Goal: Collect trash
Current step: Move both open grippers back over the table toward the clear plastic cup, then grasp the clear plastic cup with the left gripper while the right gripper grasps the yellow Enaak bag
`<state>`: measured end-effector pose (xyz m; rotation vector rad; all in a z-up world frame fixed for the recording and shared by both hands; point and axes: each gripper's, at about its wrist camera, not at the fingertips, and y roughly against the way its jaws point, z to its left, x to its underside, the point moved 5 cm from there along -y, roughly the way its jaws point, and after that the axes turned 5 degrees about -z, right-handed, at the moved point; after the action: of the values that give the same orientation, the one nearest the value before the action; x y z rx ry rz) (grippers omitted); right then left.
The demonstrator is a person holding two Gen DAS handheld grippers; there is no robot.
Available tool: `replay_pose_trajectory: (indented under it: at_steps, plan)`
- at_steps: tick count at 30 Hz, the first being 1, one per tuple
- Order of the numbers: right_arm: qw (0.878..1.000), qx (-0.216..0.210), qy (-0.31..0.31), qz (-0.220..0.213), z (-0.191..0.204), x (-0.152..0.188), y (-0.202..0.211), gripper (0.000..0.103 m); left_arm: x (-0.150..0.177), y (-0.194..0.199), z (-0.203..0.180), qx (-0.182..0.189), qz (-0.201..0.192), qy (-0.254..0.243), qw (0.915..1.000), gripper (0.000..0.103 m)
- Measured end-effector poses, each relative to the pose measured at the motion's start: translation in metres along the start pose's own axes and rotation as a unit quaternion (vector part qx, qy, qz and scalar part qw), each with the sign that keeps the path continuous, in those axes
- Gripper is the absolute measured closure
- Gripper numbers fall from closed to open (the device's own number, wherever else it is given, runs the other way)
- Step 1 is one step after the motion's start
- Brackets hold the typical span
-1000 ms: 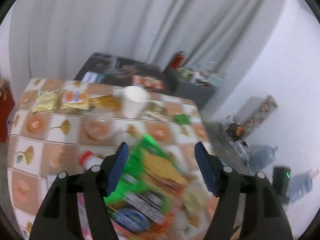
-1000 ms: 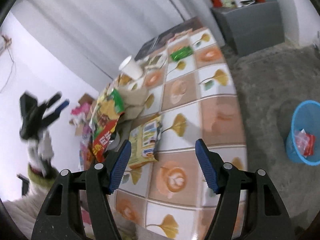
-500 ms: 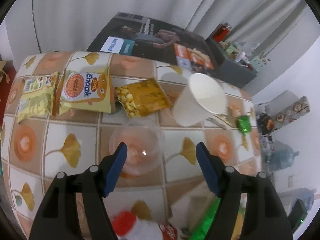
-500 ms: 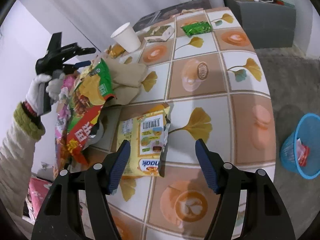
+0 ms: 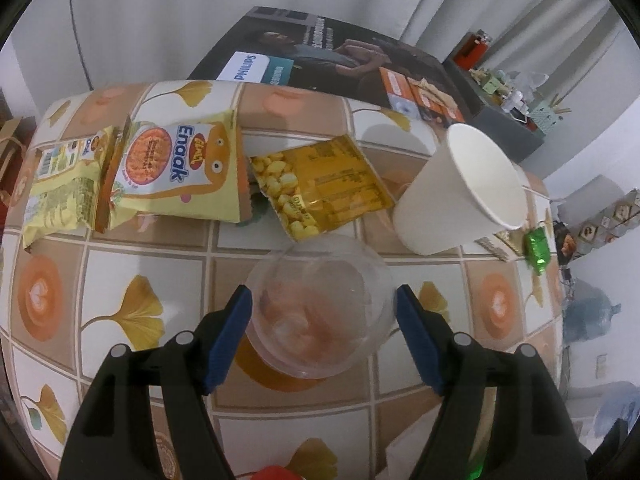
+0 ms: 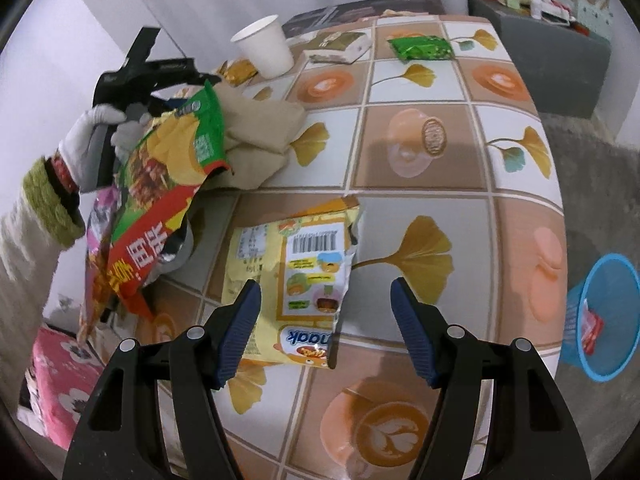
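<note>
Left gripper (image 5: 323, 308) jaws spread either side of clear round plastic cup (image 5: 318, 304), pads not visibly pressing; white paper cup (image 5: 460, 192) close to its upper right; right gripper (image 6: 325, 320) unclenched over torn yellow snack packet (image 6: 296, 280); bare patterned tabletop (image 6: 432, 152) beyond; blue mesh waste basket (image 6: 600, 320) on floor past right table edge.

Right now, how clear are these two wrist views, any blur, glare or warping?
Left wrist view: sharp, with soft glare on the clear plastic cup; fisheye bends the table edges. Right wrist view: sharp centrally on the yellow snack wrapper, the sleeve smeared at the left rim.
</note>
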<state>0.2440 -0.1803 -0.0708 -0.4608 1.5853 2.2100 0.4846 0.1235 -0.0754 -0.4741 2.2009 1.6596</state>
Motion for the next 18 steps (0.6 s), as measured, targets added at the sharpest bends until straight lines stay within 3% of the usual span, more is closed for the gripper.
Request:
replay_pose_trajectory:
  at_steps: [7, 10, 16, 18]
  plan:
    - [1.0, 0.011, 0.006, 0.003, 0.002, -0.001, -0.008, 0.039, 0.001, 0.003, -0.006, -0.02, -0.013, -0.019, 0.9995, 0.033]
    - [1.0, 0.021, 0.019, 0.001, 0.006, 0.001, -0.008, 0.044, 0.003, 0.005, -0.007, -0.021, -0.017, -0.022, 0.9994, 0.034]
    - [0.999, 0.038, 0.013, -0.003, 0.001, 0.002, -0.007, 0.069, 0.007, 0.014, -0.01, -0.015, -0.032, -0.031, 0.9989, 0.034]
    - [0.999, 0.039, 0.009, -0.001, -0.001, 0.003, -0.006, 0.083, 0.007, 0.018, -0.011, -0.013, -0.037, -0.034, 0.9987, 0.034]
